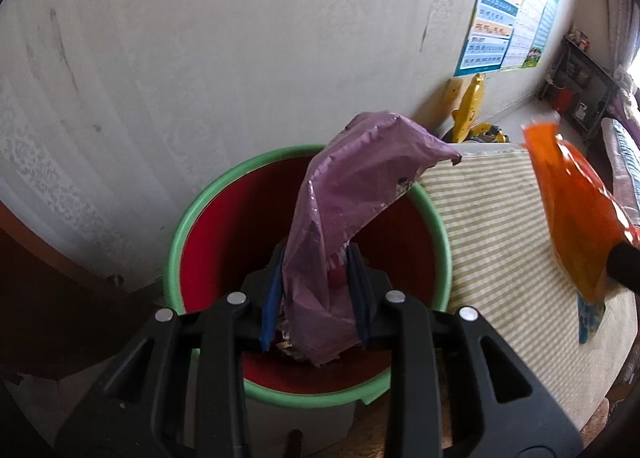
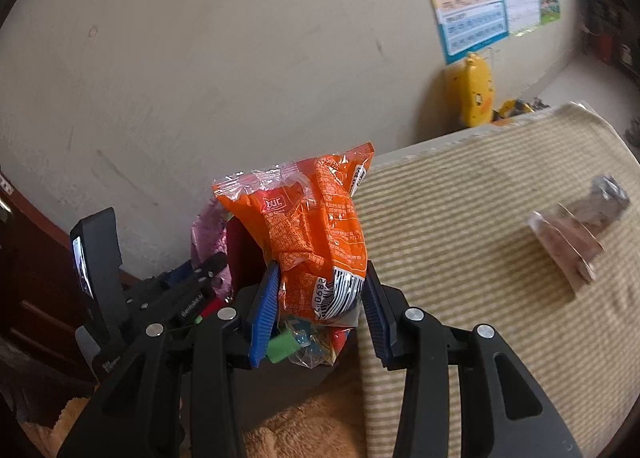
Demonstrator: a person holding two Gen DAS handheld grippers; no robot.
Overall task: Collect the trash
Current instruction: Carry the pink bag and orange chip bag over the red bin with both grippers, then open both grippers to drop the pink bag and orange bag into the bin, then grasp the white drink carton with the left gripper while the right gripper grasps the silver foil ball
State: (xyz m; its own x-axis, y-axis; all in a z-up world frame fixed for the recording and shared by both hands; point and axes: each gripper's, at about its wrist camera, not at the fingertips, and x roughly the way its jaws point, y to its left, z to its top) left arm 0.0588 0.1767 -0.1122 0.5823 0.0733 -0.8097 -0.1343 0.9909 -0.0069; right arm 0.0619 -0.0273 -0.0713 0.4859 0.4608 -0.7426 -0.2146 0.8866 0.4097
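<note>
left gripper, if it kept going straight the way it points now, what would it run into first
Most likely the inside of the red bin with the green rim. The left gripper, shut on the purple wrapper, points down into the bin's open mouth; nothing else shows in between. Whether wall or bottom comes first, depth is unclear.

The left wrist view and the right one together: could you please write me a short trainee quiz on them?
1. True or false: the left claw holds the purple wrapper over the red bin.
2. What does the right claw grip?
A. orange snack bag
B. yellow toy
3. What trash lies on the striped cloth?

Key: 1 true; 2 A; 3 a clear packet.
</note>
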